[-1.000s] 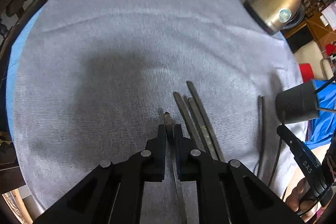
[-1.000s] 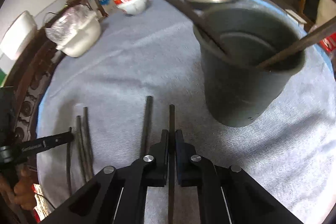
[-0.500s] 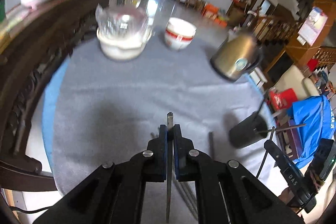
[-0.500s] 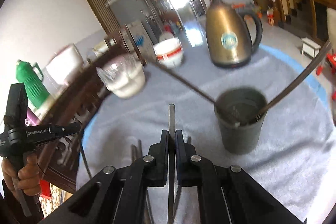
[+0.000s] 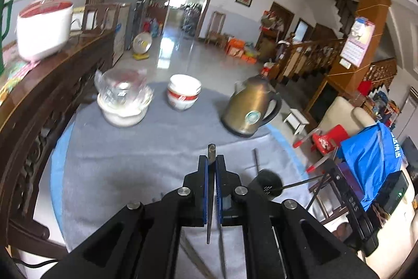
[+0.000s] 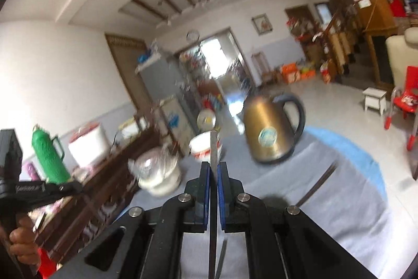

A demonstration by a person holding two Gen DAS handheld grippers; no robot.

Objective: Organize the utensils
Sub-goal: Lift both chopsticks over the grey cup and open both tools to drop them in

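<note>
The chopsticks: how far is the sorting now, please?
Done: two chopsticks already stand in the dark cup. In hand: the left gripper is shut on one chopstick, and the right gripper is shut on another, both above the table. Left: both go into the cup, and a few more lie on the cloth below the left gripper.

white "das" lettering is read on the right gripper's black body [image 5: 352, 205]; chinese characters on the blue bag [image 5: 371, 164] and the kettle [image 5: 250, 106] label are not legible.
</note>
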